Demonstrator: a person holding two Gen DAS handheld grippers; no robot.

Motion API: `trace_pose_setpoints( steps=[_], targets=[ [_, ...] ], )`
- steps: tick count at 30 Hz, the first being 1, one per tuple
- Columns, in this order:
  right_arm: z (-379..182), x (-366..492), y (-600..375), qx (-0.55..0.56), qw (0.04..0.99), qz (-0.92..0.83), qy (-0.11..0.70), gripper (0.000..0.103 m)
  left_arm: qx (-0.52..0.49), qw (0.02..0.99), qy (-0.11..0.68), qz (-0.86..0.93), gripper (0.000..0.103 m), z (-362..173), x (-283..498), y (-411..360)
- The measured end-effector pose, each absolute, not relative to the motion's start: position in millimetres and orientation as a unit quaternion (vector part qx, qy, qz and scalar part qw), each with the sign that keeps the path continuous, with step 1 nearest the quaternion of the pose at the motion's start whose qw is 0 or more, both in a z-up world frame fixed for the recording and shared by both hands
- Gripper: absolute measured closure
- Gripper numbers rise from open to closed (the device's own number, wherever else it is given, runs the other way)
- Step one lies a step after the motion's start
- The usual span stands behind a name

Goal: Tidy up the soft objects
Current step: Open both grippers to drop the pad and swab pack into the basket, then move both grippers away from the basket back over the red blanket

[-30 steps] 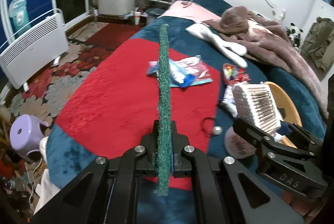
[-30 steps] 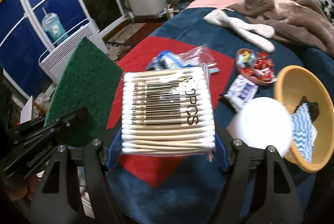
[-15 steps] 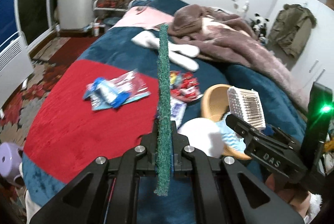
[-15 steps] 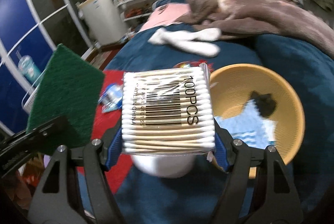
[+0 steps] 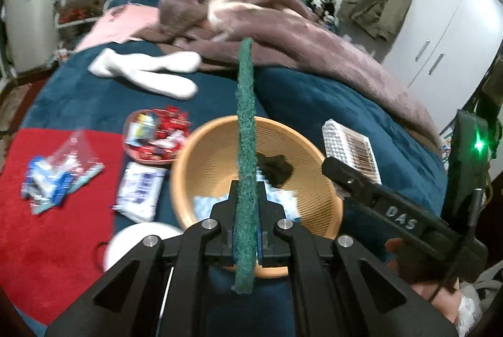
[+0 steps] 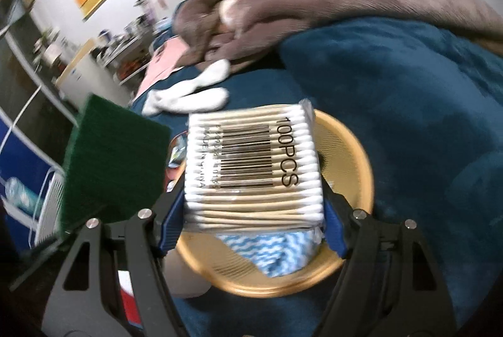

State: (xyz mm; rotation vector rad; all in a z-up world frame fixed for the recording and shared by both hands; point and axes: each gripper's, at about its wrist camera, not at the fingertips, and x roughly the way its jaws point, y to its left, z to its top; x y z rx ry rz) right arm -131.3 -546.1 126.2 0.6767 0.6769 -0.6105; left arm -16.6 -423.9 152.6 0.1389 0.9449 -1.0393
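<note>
left jaws (image 5: 246,238) easing apart, my pads still pinching green scouring pad (image 5: 245,148) edge-on; right jaws (image 6: 253,201) clamping cotton swab pack (image 6: 253,167), both above yellow basket (image 5: 201,154).

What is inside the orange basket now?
Inside the orange basket lie a blue-and-white cloth and a small dark item. The held green scouring pad and cotton swab pack cover the rest.

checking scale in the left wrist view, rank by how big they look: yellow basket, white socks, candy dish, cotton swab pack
1. yellow basket
2. white socks
3. candy dish and cotton swab pack look alike; the held pack is nearer, so unsure.
</note>
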Motion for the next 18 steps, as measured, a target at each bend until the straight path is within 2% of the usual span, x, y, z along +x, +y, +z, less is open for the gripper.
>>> trace_pose_setpoints(
  steps=[1, 2, 3, 4, 5, 6, 10, 18],
  targets=[
    [123.5, -136.1, -553.2, 0.332, 0.837, -0.293, 0.321, 0.027, 0.062, 0.756, 0.439, -0.482, 0.075, 148.0, -16.8, -430.4],
    [120.3, -140.1, -560.3, 0.346, 0.832, -0.292, 0.320, 0.024, 0.058, 0.747, 0.446, -0.489, 0.036, 142.7, -16.2, -438.5],
    [117.9, -144.0, -566.1, 0.357, 0.829, -0.291, 0.319, 0.018, 0.058, 0.743, 0.454, -0.489, 0.018, 138.8, -15.9, -444.2],
    [115.4, -148.0, -570.5, 0.366, 0.827, -0.286, 0.316, 0.014, 0.057, 0.744, 0.456, -0.486, 0.007, 137.0, -16.7, -445.6],
    [114.0, -149.3, -574.6, 0.371, 0.827, -0.284, 0.315, 0.005, 0.052, 0.747, 0.450, -0.487, 0.007, 137.7, -17.1, -446.3],
    [112.5, -153.5, -578.6, 0.374, 0.826, -0.285, 0.310, 0.003, 0.053, 0.746, 0.449, -0.489, 0.007, 138.4, -17.2, -445.7],
    [110.3, -156.8, -579.3, 0.373, 0.826, -0.290, 0.309, 0.001, 0.067, 0.767, 0.437, -0.465, 0.001, 144.8, -14.8, -434.7],
    [105.1, -126.9, -549.4, 0.301, 0.832, -0.290, 0.366, 0.000, 0.079, 0.814, 0.419, -0.396, 0.001, 144.8, 3.9, -384.1]
  ],
)
